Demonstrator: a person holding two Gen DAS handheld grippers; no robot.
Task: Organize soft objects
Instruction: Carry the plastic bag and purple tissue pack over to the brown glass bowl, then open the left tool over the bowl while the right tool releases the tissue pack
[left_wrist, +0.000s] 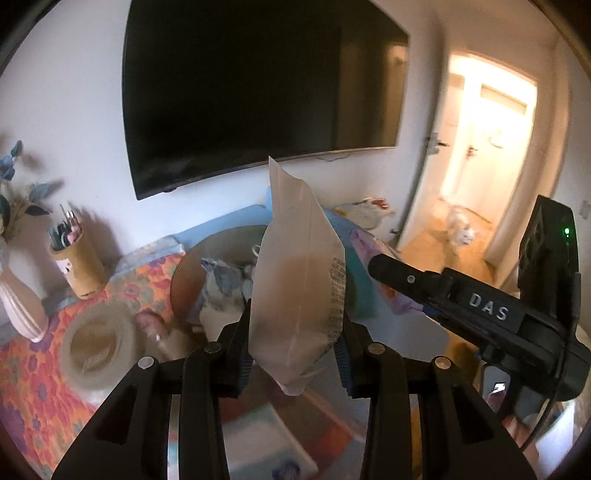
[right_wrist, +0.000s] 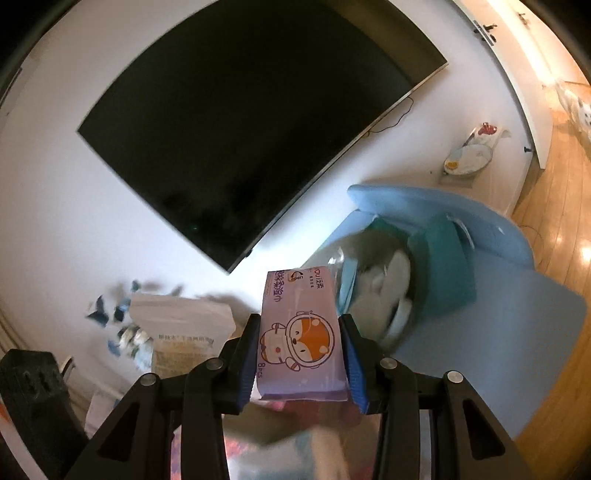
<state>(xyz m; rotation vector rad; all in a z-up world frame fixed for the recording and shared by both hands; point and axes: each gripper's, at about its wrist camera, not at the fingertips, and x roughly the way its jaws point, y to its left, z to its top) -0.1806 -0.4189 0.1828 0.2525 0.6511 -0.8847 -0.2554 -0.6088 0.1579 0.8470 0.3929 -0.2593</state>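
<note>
My left gripper (left_wrist: 295, 343) is shut on a white soft pouch (left_wrist: 299, 288) with small printed text; the pouch stands upright between the pads. That same white pouch (right_wrist: 184, 328) shows at lower left in the right wrist view. My right gripper (right_wrist: 301, 354) is shut on a purple wipes pack (right_wrist: 299, 332) with a cartoon fox astronaut; it also appears at the right (left_wrist: 373, 251), the purple pack at its tip. A round woven basket (left_wrist: 195, 273) with soft items lies beyond the pouch. The same basket (right_wrist: 380, 291) sits on a blue surface.
A dark television (left_wrist: 258, 85) hangs on the white wall. A pen holder (left_wrist: 79, 266), a white vase (left_wrist: 22, 306) and a round straw bowl (left_wrist: 98, 350) stand on the flowered cloth (left_wrist: 33, 376). A lit doorway (left_wrist: 484, 155) opens at right. A teal box (right_wrist: 443, 254) lies by the basket.
</note>
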